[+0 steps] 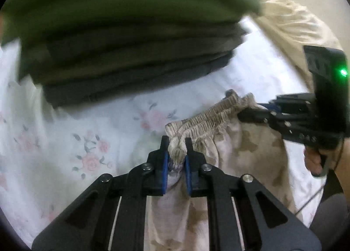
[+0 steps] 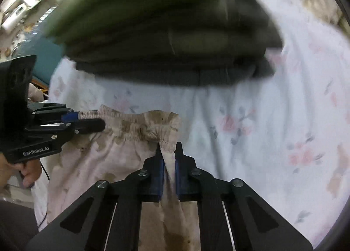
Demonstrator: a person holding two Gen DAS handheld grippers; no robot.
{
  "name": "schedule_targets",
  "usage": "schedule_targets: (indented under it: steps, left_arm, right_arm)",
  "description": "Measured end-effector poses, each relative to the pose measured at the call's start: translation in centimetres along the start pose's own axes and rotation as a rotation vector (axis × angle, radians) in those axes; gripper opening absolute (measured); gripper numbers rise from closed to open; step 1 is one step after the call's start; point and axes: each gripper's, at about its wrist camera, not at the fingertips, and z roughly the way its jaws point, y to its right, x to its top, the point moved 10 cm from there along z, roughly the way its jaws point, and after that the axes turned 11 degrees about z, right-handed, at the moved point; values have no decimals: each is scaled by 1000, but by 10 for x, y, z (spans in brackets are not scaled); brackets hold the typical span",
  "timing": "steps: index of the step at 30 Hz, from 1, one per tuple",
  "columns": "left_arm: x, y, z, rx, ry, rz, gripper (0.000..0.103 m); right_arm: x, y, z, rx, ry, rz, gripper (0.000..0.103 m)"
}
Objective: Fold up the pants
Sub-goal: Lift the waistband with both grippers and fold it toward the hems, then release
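Pants (image 1: 218, 152): pale, brown-blotched print, elastic waistband (image 1: 210, 117), held up off the bed (image 1: 65, 141) (floral sheet), legs hanging below frame.

Left tongs (image 1: 177, 152) clenched on one end of the waistband; fabric bunched between the blue pads (image 1: 165, 163). Right tongs (image 2: 168, 159) clenched on the other end, cloth pinched into a narrow pleat. Each tool visible in the other's view, right one (image 1: 251, 115) with a green light on its body; waistband spanning the gap with slight sag and a twist near the right grip.

Behind, on the bed: stack of folded clothes (image 1: 131, 54), dark grey under green, blurred. Beige cloth (image 1: 288, 21) farther back right, identity unclear.

Step judged: lift and spread by the waistband before laying flat or halving. Early in the fold.

For a clean result:
- Draw the two grips apart until waistband taut, no sag.
- Keep both ends level, so legs hang square.
- Undo the twist at the right end before lowering; otherwise crease set into the fold.
- Lower onto bare sheet, well apart from the stack.
- Hems down first, waistband last.

Risk: thin pinch on the right; slip possible under tension.
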Motion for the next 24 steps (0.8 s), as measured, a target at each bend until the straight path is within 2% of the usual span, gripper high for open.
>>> schedule_targets:
  steps: [3,5,9,11,17,24]
  left_arm:
    - [3,15,-38,7,54,49,10]
    - [5,34,-61,34,79,117,10]
    - [4,76,-108,61,126,235,10]
    - [-1,96,-126,70,147,258,10]
    - [-50,132,-184,112,197,326,9]
    - [-128,180,-216,155,182,419,10]
  right_arm:
    - [0,-14,-42,52,55,-45,8]
    - [-7,-23,-68,70,82,-75,8]
    - [-31,-40,-123,93,143,-133,8]
    - [-46,-50,-141,89,156,-163,8]
    - [-96,-72,-193,82,202,-208,8]
    - [-181,-94,-207,75,180,-251,8]
